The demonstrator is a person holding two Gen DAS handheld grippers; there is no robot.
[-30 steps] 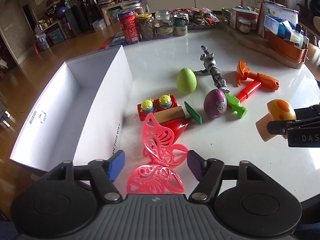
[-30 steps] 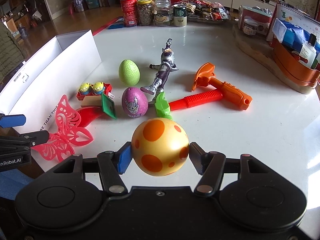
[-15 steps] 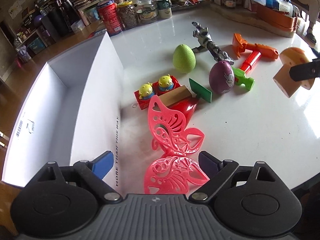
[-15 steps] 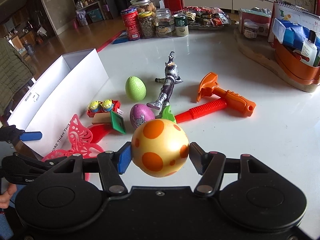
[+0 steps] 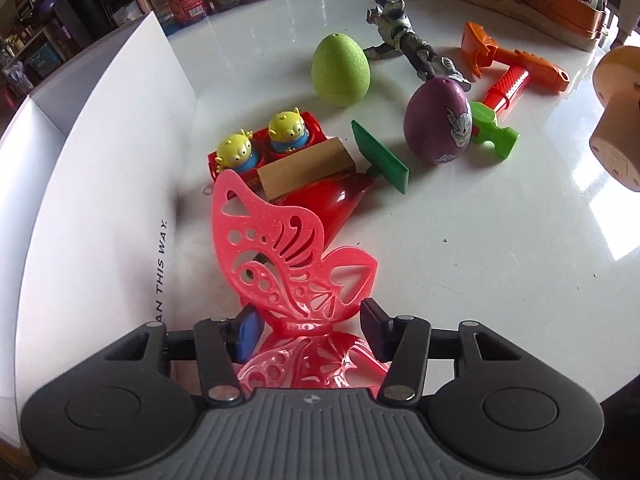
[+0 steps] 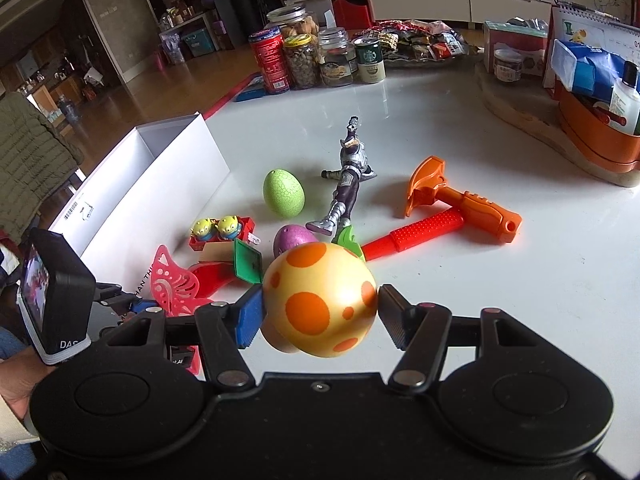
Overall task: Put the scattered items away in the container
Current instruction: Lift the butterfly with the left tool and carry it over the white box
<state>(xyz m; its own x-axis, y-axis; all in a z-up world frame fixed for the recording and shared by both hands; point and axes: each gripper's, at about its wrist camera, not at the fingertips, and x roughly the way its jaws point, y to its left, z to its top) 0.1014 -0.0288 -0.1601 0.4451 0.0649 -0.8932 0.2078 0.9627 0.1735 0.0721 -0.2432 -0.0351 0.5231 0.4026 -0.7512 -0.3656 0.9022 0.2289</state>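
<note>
The right tool [image 6: 320, 314] is clamped on a yellow toy mushroom [image 6: 320, 300] with orange spots, a pad pressed to each side of the cap; the cap faces forward and the pale stem points back and down toward the tool body. It is held up off the white bench [image 6: 500, 292]. From the left view the same mushroom [image 5: 618, 120] shows at the far right edge, stem end nearest.

The left tool [image 5: 310, 330] is spread open, its pads on either side of the pink butterfly [image 5: 288, 264] and not pressing it. The butterfly's upper wing stands upright, its long axis running away from the tool toward the other toys, while the lower wing lies flat under the tool.

Just beyond the wing sit a red piece with a green plate [image 5: 380, 156] and a red tray with two little green aliens [image 5: 264, 142]. Farther out lie a purple egg [image 5: 438, 120], a green egg [image 5: 340, 70], a silver figure [image 5: 412, 46] and an orange toy hammer [image 5: 512, 58]. The white box [image 5: 100, 184] stands open along the left, close beside the butterfly.
</note>
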